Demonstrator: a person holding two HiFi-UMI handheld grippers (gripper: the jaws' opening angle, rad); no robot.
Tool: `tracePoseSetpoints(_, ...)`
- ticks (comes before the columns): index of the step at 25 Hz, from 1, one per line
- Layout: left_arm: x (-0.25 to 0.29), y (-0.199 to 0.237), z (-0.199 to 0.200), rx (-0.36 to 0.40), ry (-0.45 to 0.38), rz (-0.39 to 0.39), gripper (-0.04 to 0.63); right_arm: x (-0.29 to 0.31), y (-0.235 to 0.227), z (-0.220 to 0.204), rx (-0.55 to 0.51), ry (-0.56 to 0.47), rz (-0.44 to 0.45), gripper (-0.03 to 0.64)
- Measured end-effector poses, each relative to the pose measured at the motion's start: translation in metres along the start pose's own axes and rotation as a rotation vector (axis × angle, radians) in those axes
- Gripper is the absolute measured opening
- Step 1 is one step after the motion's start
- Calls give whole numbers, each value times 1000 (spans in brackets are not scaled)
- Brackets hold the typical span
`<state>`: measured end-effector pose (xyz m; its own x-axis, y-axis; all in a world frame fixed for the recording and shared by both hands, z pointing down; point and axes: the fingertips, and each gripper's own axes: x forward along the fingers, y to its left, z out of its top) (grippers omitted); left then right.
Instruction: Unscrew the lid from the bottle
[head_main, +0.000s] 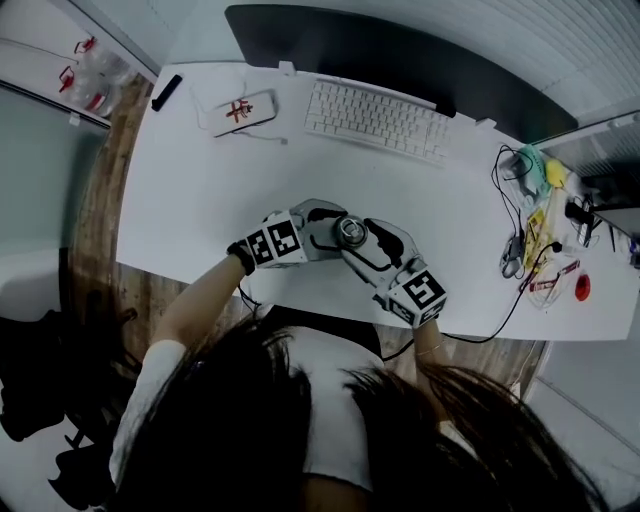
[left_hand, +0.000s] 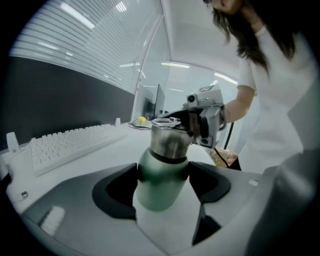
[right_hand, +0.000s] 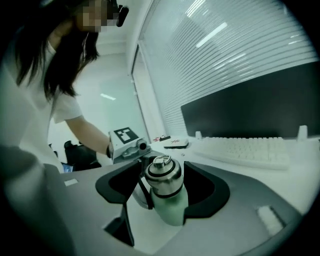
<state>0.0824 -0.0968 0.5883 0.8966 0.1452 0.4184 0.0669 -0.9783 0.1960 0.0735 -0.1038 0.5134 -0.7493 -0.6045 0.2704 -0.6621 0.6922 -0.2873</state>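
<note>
White desk (head_main: 200, 200) (keyboard (head_main: 375, 118), monitor (head_main: 400, 55) behind), left gripper (left_hand: 163, 172) clamping green bottle (left_hand: 159, 192), right gripper (right_hand: 164, 187) clasping lid (right_hand: 163, 175)

Non-task stuff, all on or around the white desk (head_main: 200, 200):
- white keyboard (head_main: 377, 118) beyond the right claw (head_main: 362, 240), well apart
- dark monitor (head_main: 400, 60) behind the keyboard, at the desk's far edge
- small white case (head_main: 238, 110) with a red mark, beyond the left claw (head_main: 335, 232), well apart
- black stick-shaped item (head_main: 166, 92) just left of the case, can't tell what it is
- cable tangle (head_main: 530, 240) with yellow and green bits, well off to the right claw's right
- red round thing (head_main: 582, 288) near the tangle, by the desk edge
- wood floor (head_main: 110, 170) left of the desk
</note>
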Motion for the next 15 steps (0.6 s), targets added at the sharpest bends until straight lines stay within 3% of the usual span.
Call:
tracePoseSetpoints(4, 1, 1, 1, -45, -23, 101, 377, 3, -3, -2, 53, -63, -194, 255)
tracePoseSetpoints(9, 1, 0, -2, -89, -57, 205, 377, 3, -7, -4, 54, -78, -345, 252)
tracePoseSetpoints(12, 0, 3, -3, -89, -70, 242, 377, 3, -6, -4, 34, -82, -351, 249)
tracePoseSetpoints(15, 0, -1, -2, -81, -65, 196, 377, 3, -4, -4, 18, -74, -272, 247)
